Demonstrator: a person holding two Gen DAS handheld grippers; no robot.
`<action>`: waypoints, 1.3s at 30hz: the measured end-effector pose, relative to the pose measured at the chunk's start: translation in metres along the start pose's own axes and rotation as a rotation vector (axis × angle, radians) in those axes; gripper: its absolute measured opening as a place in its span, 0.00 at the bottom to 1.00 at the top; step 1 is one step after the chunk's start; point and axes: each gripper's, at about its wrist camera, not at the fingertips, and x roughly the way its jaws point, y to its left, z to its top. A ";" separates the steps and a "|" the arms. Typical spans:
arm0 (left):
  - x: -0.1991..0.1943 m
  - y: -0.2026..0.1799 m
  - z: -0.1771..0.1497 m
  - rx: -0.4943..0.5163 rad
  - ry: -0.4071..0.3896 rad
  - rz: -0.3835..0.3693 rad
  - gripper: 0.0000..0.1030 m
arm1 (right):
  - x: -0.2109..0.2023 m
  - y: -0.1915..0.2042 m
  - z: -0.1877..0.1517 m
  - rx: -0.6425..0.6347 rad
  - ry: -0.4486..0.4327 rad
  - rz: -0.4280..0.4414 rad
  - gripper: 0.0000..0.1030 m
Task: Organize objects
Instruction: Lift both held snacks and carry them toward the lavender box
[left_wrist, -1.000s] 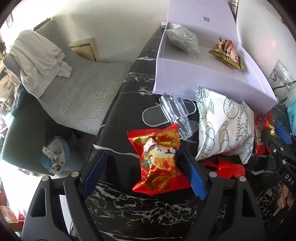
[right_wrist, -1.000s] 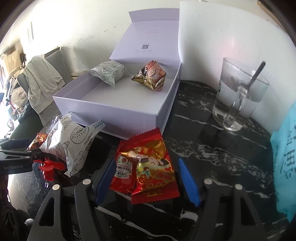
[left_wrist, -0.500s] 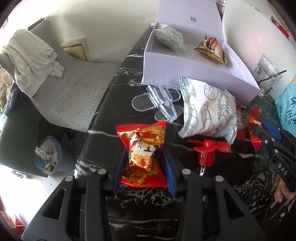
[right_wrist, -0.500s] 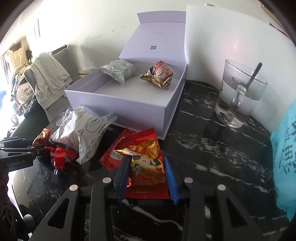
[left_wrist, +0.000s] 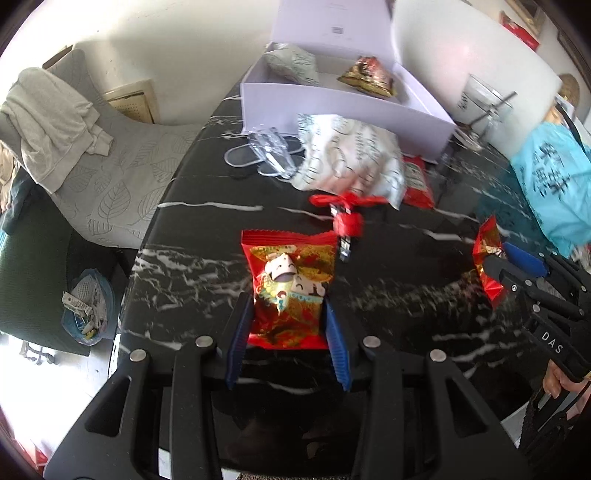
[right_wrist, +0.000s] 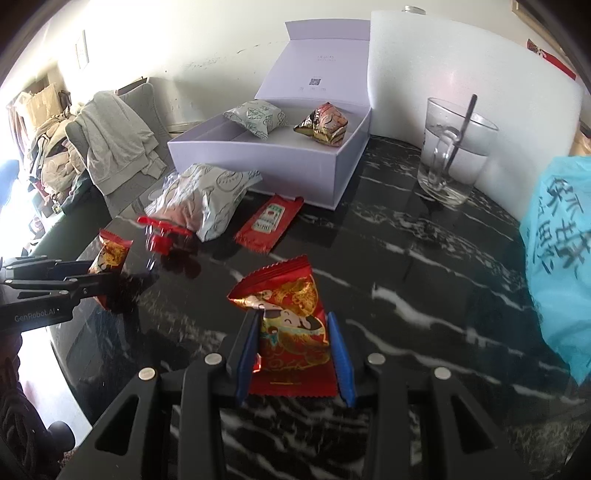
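My left gripper (left_wrist: 288, 314) is shut on a red snack packet (left_wrist: 290, 284) and holds it above the black marble table (left_wrist: 192, 266). My right gripper (right_wrist: 291, 332) is shut on a second red snack packet (right_wrist: 291, 317), also lifted. Each gripper shows in the other's view, the right gripper (left_wrist: 513, 266) and the left gripper (right_wrist: 107, 277), both with their packets. An open lilac box (right_wrist: 273, 162) at the back holds a pale leaf-print packet (right_wrist: 256, 116) and a gold-red packet (right_wrist: 323, 123).
A large white printed bag (right_wrist: 201, 195), a red ketchup sachet (right_wrist: 269, 223), a small red toy (right_wrist: 160, 230) and clear plastic pieces (left_wrist: 269, 155) lie before the box. A glass with a spoon (right_wrist: 452, 151) and a blue bag (right_wrist: 557, 254) are at the right. A chair (left_wrist: 92, 147) stands left.
Both grippers closed on their red packets, lifted them and drew back from the box. The ketchup sachet that lay under the right packet stays on the table.
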 end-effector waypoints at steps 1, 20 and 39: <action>-0.002 -0.002 -0.002 0.008 -0.001 -0.002 0.36 | -0.003 0.000 -0.003 0.000 0.000 0.002 0.37; 0.004 -0.015 -0.017 0.061 -0.016 0.009 0.48 | -0.004 0.006 -0.031 -0.023 -0.027 0.044 0.57; -0.020 -0.025 -0.001 0.084 -0.055 -0.015 0.31 | -0.016 0.004 -0.020 -0.040 -0.029 0.093 0.36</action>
